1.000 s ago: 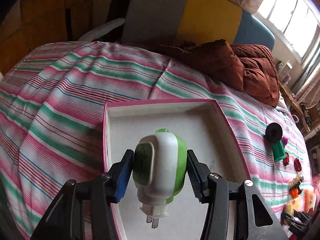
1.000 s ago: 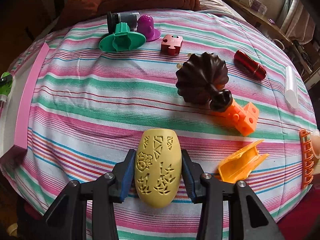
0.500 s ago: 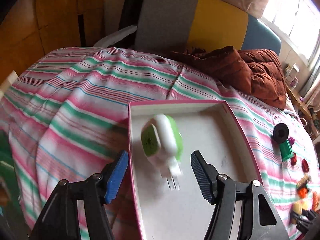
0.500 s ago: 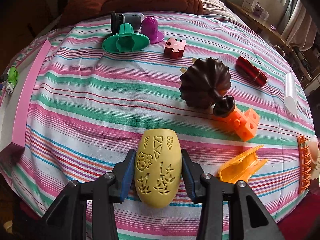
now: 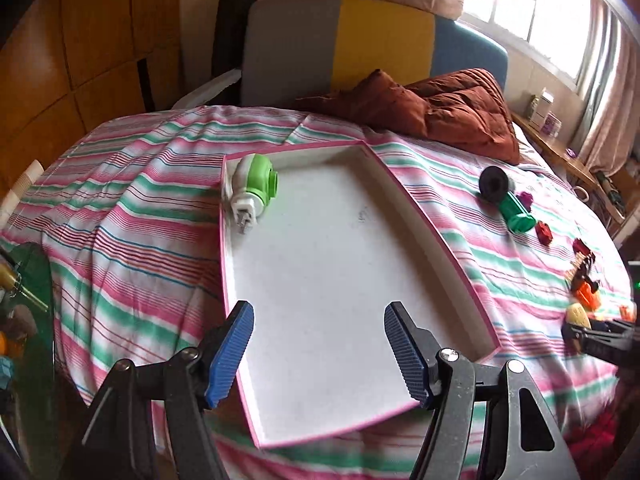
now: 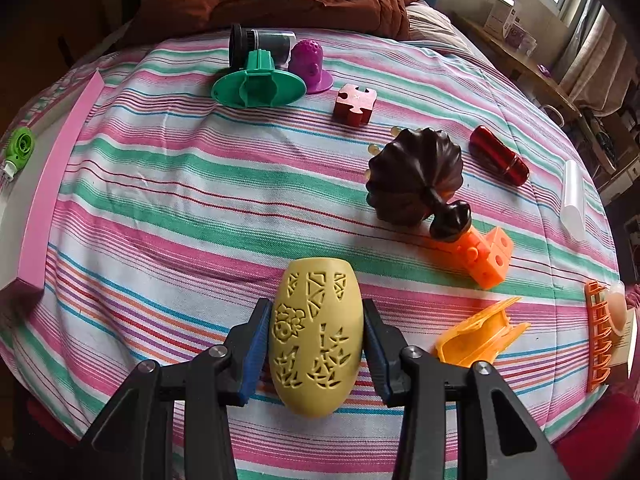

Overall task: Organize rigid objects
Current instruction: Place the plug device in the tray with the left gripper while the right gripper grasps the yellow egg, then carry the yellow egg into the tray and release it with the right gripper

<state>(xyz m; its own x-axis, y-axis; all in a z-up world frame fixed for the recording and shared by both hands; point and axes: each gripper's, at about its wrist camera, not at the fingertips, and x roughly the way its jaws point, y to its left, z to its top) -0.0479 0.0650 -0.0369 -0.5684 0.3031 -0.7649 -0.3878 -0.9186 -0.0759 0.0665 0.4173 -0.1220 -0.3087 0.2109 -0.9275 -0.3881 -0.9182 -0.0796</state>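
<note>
A: Left wrist view: the left gripper point(image 5: 319, 348) jaws have just been opening, now spreading empty; the green plug-in device point(image 5: 253, 186), released, is lying ahead in the pink tray point(image 5: 436, 236), far-left corner.

B: Right wrist view: the right gripper point(image 6: 314, 350) jaws are pinching the yellow egg point(image 6: 316, 340) between them over the bed point(image 6: 200, 184); probably heading trayward.

A striped bedspread point(image 5: 132, 216) covers the bed. A brown quilt point(image 5: 452, 116) lies crumpled near a grey, yellow and blue headboard point(image 5: 360, 44).

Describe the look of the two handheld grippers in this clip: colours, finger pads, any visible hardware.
Both the left gripper and the right gripper have black angular plastic arms joined by silver screws or pivot pins. Each finger carries a blue, finely ribbed pad. No cables, markings or sleeves show.
</note>
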